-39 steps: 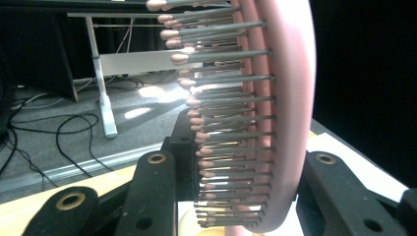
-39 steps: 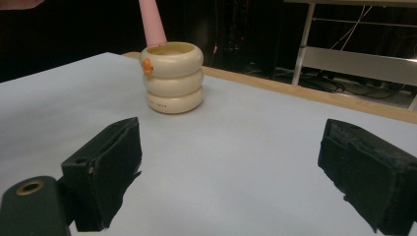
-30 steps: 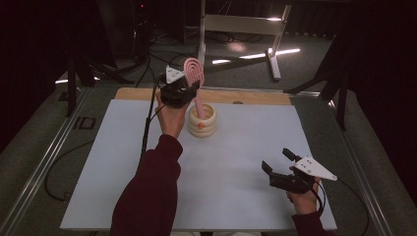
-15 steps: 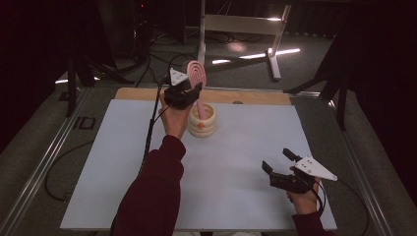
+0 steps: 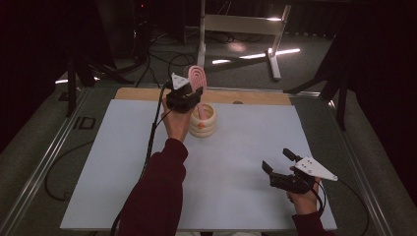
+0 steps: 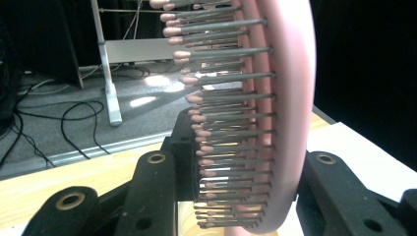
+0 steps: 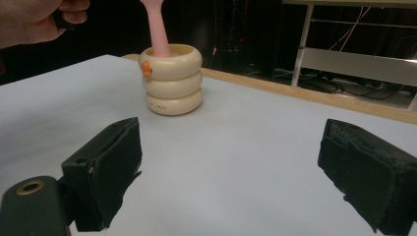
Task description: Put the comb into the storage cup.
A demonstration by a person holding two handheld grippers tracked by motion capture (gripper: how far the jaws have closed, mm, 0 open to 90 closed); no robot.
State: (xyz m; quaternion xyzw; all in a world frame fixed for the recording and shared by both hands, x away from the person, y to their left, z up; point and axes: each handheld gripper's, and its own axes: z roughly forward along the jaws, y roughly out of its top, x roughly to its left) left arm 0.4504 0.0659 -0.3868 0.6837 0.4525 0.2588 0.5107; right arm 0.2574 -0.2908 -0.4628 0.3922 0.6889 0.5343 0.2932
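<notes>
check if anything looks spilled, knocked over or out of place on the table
Nothing stands out. The cream ringed holder stands upright on the white mat, and the pink hairbrush has its handle down in it, head clamped in the left hand-held gripper. The right hand-held gripper waits open, apart from both.

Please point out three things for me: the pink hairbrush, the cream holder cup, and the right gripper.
pink hairbrush (image 5: 197, 77), high view, on the oval head above the left gripper.
cream holder cup (image 7: 172, 81), right gripper view, on the middle ring of its wall.
right gripper (image 5: 279, 161), high view, midway between its two black fingertips.
</notes>
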